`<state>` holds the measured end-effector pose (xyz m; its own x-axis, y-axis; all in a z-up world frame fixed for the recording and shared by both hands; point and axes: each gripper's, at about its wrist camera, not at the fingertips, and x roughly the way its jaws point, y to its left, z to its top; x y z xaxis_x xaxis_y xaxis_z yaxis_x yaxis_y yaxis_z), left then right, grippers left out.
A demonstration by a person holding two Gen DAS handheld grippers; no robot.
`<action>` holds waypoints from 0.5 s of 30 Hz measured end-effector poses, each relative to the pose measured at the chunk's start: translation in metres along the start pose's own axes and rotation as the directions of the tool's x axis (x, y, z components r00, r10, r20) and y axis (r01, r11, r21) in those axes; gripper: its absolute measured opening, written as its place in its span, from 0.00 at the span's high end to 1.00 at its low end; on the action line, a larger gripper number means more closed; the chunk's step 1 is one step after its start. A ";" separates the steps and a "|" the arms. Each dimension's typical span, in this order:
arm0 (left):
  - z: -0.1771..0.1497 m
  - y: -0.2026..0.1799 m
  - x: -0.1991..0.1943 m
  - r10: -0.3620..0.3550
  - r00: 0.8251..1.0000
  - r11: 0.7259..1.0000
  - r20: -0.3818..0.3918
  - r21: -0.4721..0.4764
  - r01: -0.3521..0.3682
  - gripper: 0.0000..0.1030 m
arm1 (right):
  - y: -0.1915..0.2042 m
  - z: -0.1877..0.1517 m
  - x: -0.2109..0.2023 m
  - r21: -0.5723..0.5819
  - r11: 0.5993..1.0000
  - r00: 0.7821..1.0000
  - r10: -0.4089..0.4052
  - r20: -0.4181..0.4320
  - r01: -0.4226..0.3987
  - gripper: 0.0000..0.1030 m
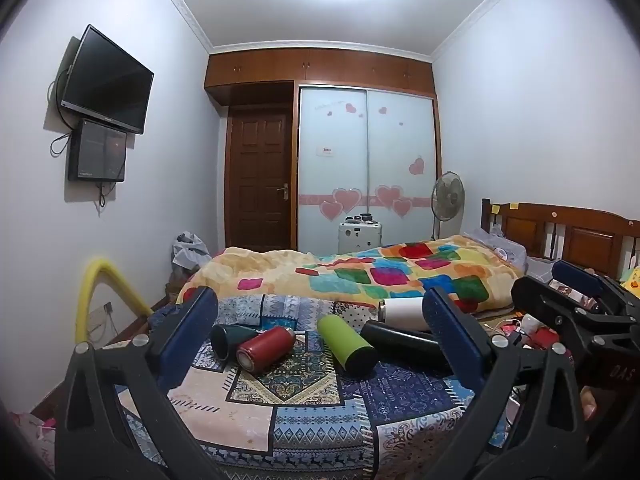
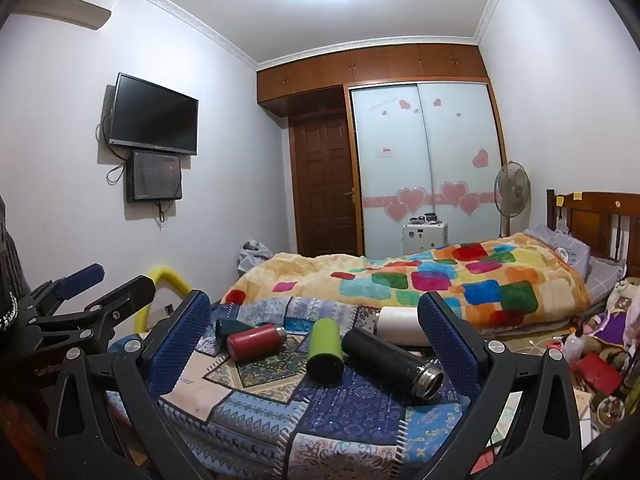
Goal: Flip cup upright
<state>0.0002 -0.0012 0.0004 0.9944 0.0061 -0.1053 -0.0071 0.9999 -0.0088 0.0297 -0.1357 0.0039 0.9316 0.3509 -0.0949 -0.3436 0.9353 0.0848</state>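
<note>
You have a patterned patchwork cloth (image 1: 304, 412) spread in front of the bed with the bright blanket (image 1: 360, 276), and on it five cups lie on their sides, likely laid down so that each can be stood up in turn. Farthest back is the white cup (image 1: 402, 312), just beside the black cup (image 2: 390, 356), whose steel mouth points toward your right side. The green cup (image 1: 347, 343) lies in the middle, apart from the black one, and to its left the red cup (image 1: 265, 348) touches the dark teal cup (image 1: 229, 340). None is upright yet, so the flipping looks not yet begun. Your left gripper (image 1: 320, 344) hangs above the cloth with its jaws spread wide, holding and touching nothing. Your right gripper (image 2: 316, 344) is likewise spread wide and empty, framing the green and black cups.
</note>
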 end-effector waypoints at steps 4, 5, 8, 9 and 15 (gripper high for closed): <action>0.001 -0.002 0.000 0.009 1.000 1.000 0.002 0.004 -0.009 0.00 | -0.001 0.000 0.000 0.004 1.000 1.000 -0.001 0.002 0.001 0.00; 0.001 -0.003 0.000 0.010 1.000 1.000 0.003 0.005 -0.010 0.00 | 0.000 0.000 0.000 0.001 1.000 1.000 -0.002 0.001 0.002 0.00; 0.001 -0.001 -0.001 -0.006 1.000 1.000 0.004 -0.006 0.006 0.00 | 0.000 0.000 0.001 0.000 1.000 1.000 -0.004 -0.002 0.004 0.00; 0.002 -0.002 -0.001 -0.003 1.000 1.000 0.006 -0.004 0.003 0.00 | 0.000 -0.001 0.001 0.000 1.000 1.000 -0.003 -0.002 0.003 0.00; 0.003 -0.009 -0.004 -0.011 1.000 1.000 0.008 -0.008 0.011 0.00 | -0.001 -0.001 0.001 -0.001 1.000 1.000 -0.004 -0.004 0.004 0.00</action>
<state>-0.0029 -0.0102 0.0037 0.9952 -0.0048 -0.0975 0.0031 0.9998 -0.0179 0.0304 -0.1359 0.0030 0.9324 0.3473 -0.0996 -0.3400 0.9367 0.0831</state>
